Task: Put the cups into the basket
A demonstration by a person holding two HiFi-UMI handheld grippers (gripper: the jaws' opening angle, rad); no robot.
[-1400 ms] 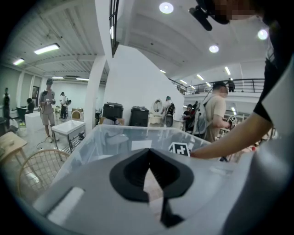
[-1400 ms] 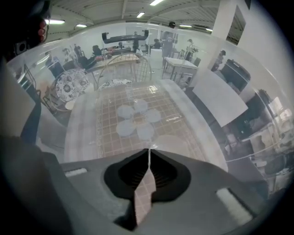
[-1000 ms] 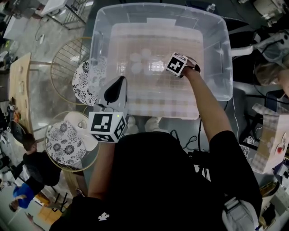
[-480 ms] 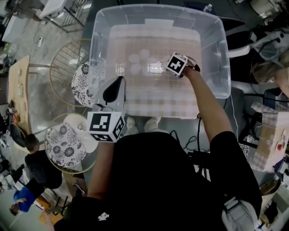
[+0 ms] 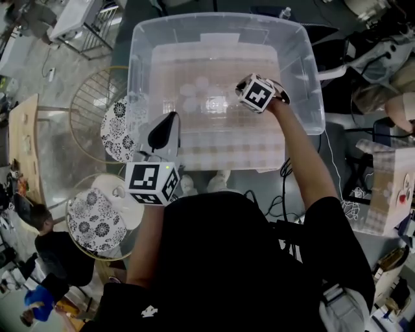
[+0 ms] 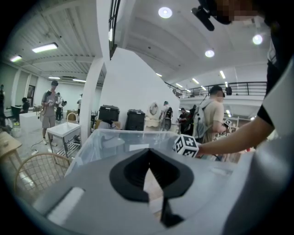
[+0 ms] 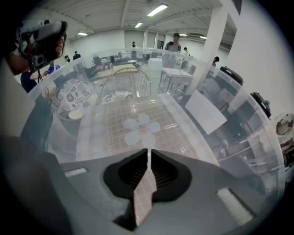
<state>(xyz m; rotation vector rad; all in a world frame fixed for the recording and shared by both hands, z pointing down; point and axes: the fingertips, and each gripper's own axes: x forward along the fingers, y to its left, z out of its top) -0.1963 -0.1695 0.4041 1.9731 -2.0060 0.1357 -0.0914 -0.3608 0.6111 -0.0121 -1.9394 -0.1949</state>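
Note:
A white cup lies in the near gold wire basket at my left, beside a floral-patterned piece. A second wire basket behind it holds another floral piece. My left gripper is shut and empty, held at the near left corner of the large clear bin. My right gripper reaches inside the bin, also shut with nothing in it. In the right gripper view the shut jaws point over the bin's floor toward a pale flower shape; the cup shows through the wall.
The clear bin stands on a checked cloth and fills the middle of the table. Cables and the person's shoes lie on the floor below it. People and tables stand around in the hall. A cardboard box sits at the right.
The head camera has shifted, so the bin and baskets sit slightly lower and further left. Both grippers stay shut and have hardly moved; the right one's cube has turned a little.

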